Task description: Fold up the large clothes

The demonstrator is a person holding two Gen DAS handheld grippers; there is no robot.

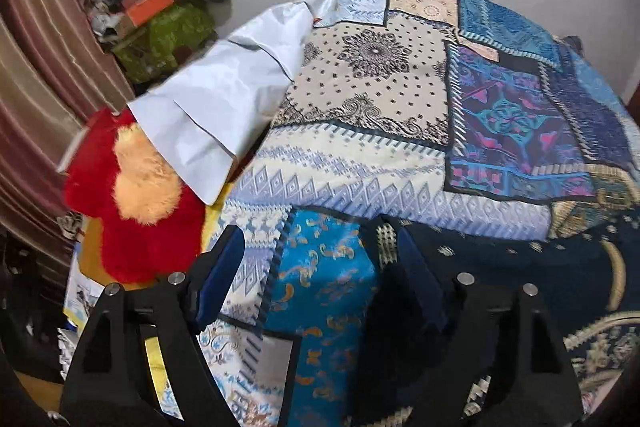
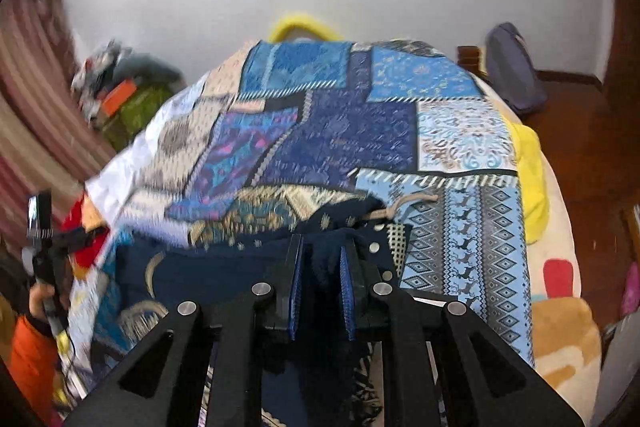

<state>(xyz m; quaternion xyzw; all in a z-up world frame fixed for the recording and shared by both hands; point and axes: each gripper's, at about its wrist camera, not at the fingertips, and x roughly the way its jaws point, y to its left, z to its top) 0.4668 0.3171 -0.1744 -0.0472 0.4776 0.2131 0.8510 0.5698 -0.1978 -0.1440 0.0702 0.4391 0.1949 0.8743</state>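
Note:
A large patchwork garment (image 1: 400, 131) in blue, cream and navy panels lies spread over the bed, its white lining (image 1: 208, 107) turned out at the left edge. My left gripper (image 1: 320, 267) is open, its fingers straddling a bright blue panel at the near edge. In the right wrist view the same garment (image 2: 340, 135) fills the bed. My right gripper (image 2: 322, 267) is shut on a fold of its navy hem, near a beige drawstring (image 2: 404, 205).
A red and tan plush (image 1: 136, 195) lies left of the garment. A pile of clutter with a green bag (image 1: 164, 27) stands by the striped curtain (image 1: 36, 67). A yellow cloth (image 2: 528, 179) and a printed blanket (image 2: 560, 327) lie at the right. A backpack (image 2: 512, 67) leans on the wall.

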